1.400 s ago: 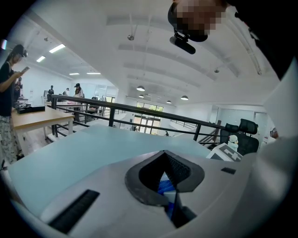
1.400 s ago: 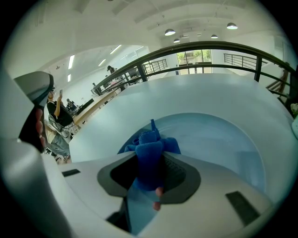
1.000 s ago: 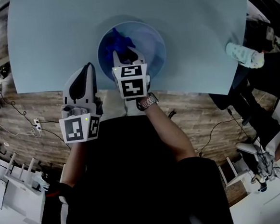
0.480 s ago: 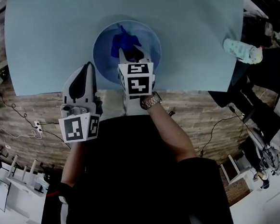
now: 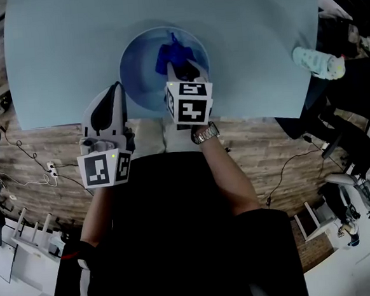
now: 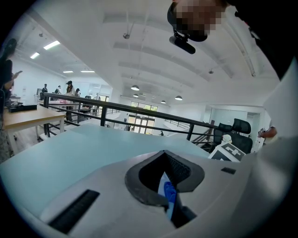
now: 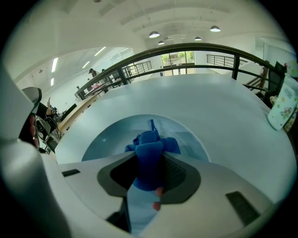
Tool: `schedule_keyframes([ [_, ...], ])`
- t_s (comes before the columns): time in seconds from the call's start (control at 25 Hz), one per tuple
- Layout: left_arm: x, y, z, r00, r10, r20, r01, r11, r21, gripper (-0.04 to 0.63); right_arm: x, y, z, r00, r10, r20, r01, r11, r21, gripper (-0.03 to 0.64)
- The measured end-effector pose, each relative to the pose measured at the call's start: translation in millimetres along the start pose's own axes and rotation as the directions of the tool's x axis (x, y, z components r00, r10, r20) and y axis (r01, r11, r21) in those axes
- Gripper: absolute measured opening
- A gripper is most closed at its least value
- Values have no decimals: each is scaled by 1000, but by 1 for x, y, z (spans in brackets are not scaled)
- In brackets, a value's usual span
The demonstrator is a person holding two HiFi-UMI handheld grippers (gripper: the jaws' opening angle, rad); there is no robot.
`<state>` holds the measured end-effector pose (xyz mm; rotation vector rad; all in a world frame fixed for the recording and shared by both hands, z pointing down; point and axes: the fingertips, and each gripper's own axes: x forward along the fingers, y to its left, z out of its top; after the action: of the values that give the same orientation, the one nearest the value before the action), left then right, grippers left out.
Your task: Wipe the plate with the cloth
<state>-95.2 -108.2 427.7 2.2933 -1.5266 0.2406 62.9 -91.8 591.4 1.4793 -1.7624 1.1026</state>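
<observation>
Cloth like this is soft and light, and I judge it will bunch and drag rather than slide, so a pinch on the thick wad suits it. Nearest me, the left gripper hangs at the worktop's near edge, its fingers pressed together on nothing I can see. Further out, the right gripper has its fingers pinching the blue cloth. The loose end spills past the tips into the pale blue plate beyond.

We see a pale blue tabletop carrying a blue plate near its front edge and a white packet at its right edge.
</observation>
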Motion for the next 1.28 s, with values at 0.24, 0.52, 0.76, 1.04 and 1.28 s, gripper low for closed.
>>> schedule_keyframes([
  [0.24, 4, -6, -4, 1000, -7, -3, 7, 1000, 3, 2, -2, -16, -4, 1000, -22, -4, 22, 1000, 9, 118],
  [0.52, 5, -10, -3, 1000, -20, -1, 20, 1000, 4, 2, -7, -30, -7, 997, -72, -20, 72, 997, 23, 118],
  [0.76, 3, -13, -1, 1000, -29, 3, 29, 1000, 9, 2, -12, -36, -9, 993, -111, -32, 112, 993, 26, 118],
  [1.04, -5, -7, -4, 1000, -26, 5, 26, 1000, 9, 2, -24, -29, -6, 993, -114, -8, 115, 993, 27, 118],
  [1.28, -19, 6, 0, 1000, -16, 15, 15, 1000, 8, 2, -28, -1, -4, 997, -76, 7, 76, 997, -1, 118],
])
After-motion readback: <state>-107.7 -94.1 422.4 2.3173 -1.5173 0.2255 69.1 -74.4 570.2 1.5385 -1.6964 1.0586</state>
